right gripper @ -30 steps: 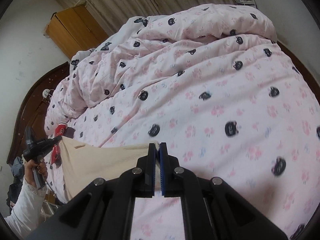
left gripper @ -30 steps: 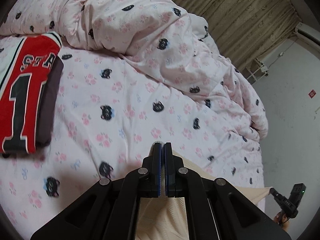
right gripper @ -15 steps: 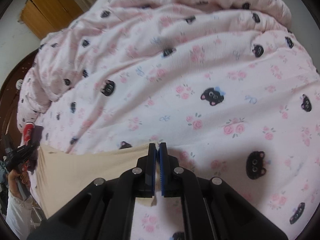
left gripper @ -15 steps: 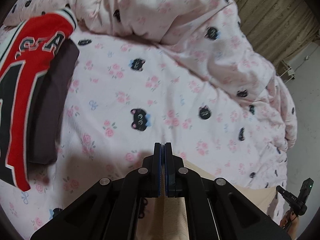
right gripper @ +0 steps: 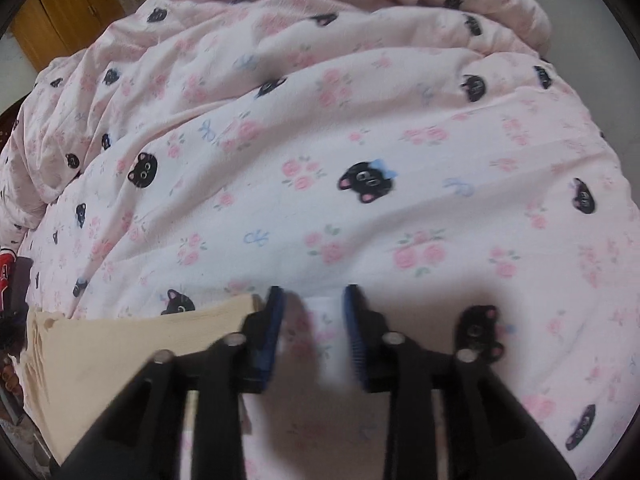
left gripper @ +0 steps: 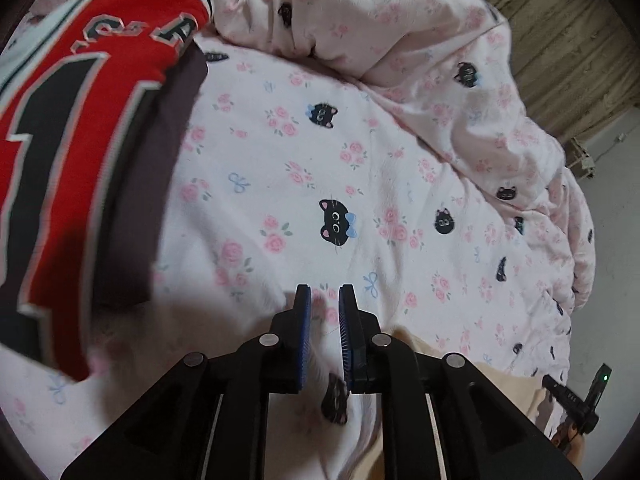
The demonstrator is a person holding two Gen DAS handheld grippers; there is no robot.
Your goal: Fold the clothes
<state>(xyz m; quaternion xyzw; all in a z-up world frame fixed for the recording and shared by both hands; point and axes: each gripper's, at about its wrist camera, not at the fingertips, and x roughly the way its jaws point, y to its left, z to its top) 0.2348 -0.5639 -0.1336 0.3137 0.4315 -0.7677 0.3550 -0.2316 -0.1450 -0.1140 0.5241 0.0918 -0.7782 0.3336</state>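
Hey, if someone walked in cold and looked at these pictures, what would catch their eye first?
Probably the red jersey with big black lettering, lying on a dark garment at the left of the left wrist view. Next, the pink bedding printed with black cat faces and roses. Then the beige garment lying flat, left of the right gripper, whose fingers are opening with only bedding between them.

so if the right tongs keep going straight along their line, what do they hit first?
Most likely the pink quilt just beyond the tips. The right tongs are opening with nothing between the fingers; the beige garment lies beside them to the left, not ahead. Depth is hard to judge.
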